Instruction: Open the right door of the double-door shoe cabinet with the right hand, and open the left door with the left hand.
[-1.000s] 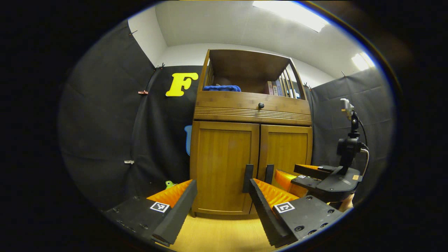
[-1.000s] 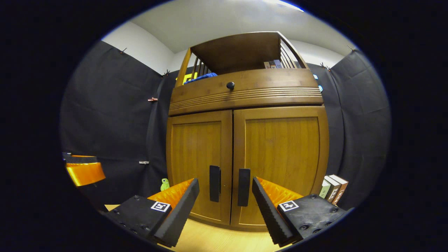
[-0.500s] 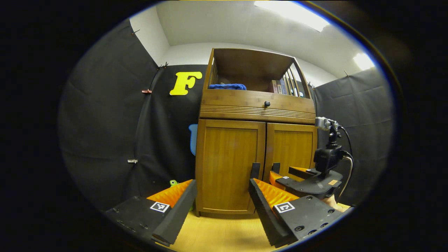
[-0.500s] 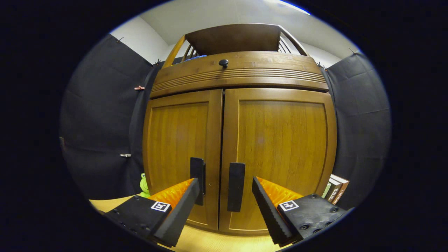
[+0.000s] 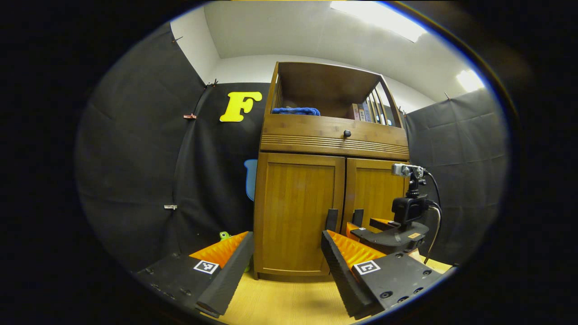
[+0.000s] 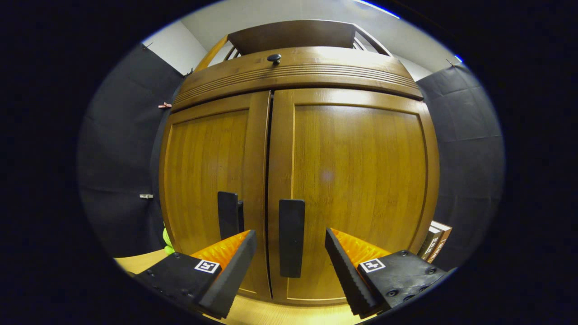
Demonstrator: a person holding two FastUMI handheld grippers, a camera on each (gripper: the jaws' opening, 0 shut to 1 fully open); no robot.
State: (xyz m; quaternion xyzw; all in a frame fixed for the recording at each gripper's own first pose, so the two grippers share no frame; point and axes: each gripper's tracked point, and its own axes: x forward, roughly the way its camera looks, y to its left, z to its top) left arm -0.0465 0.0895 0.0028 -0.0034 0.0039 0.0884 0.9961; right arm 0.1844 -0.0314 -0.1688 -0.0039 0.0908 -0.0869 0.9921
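A brown wooden shoe cabinet (image 5: pixel 332 135) stands on the floor with both doors closed. Its right door (image 6: pixel 356 180) carries a dark upright handle (image 6: pixel 291 237), and the left door (image 6: pixel 207 171) has a matching handle (image 6: pixel 227 214). My right gripper (image 6: pixel 289 253) is open, its fingers standing either side of the right door's handle, close to the door. In the left gripper view that right gripper (image 5: pixel 388 232) reaches toward the handles (image 5: pixel 356 217). My left gripper (image 5: pixel 286 259) is open and hangs back from the left door (image 5: pixel 298 212), with nothing between its fingers.
Above the doors is a drawer with a round knob (image 5: pixel 347 133), and an open shelf holding a blue cloth (image 5: pixel 295 111) and books (image 5: pixel 361 113). A small green toy (image 5: pixel 223 235) sits left of the cabinet. Books (image 6: pixel 435 239) lean at its right. The floor (image 5: pixel 289 302) is light wood.
My right gripper has moved forward, and the right door's handle now stands between its fingers. The left gripper has barely shifted. Both doors stay closed.
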